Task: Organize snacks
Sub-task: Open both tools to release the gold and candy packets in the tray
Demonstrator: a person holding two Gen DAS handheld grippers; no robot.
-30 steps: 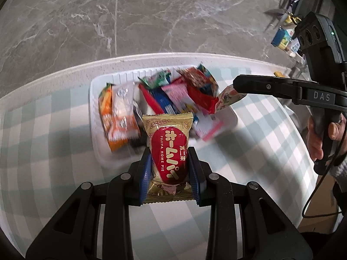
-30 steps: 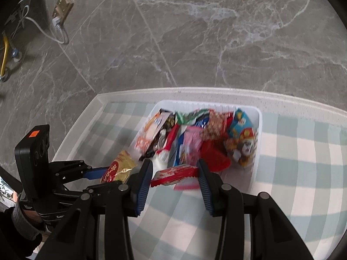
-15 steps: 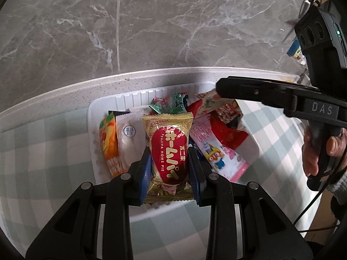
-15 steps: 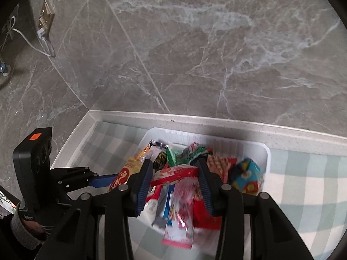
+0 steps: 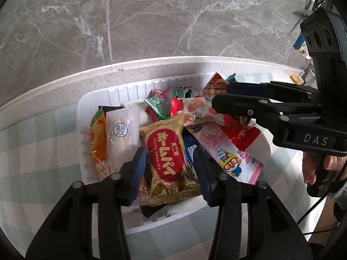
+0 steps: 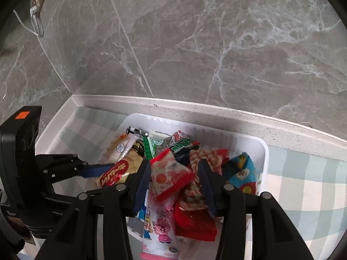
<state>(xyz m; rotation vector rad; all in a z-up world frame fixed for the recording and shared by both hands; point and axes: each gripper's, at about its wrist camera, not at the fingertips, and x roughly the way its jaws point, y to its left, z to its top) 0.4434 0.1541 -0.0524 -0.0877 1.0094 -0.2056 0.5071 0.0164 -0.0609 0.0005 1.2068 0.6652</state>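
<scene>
Between the parted pads of the left gripper (image 5: 170, 173) lies a gold pie packet (image 5: 168, 158) with a red oval label. Its lower edge is hidden behind the fingers, and both pads stand clear of it after the jaws have just been opening. It rests tilted on the heap in the white tray (image 5: 95, 99), at lower centre of the left wrist view.

In the right wrist view the right gripper (image 6: 174, 186) has a red-edged strawberry-print packet (image 6: 171, 173) between its pads. The jaws have just been opening, and a gap shows on either side, so it is let go. It lies on the pile in the tray (image 6: 263, 151) (its lower end is covered).

How many packets fill the tray is hard to count, since they overlap. One pink cartoon stick pack (image 6: 159, 234) hangs over the near rim, cut off at the bottom edge. One tray and two grippers are visible.
</scene>
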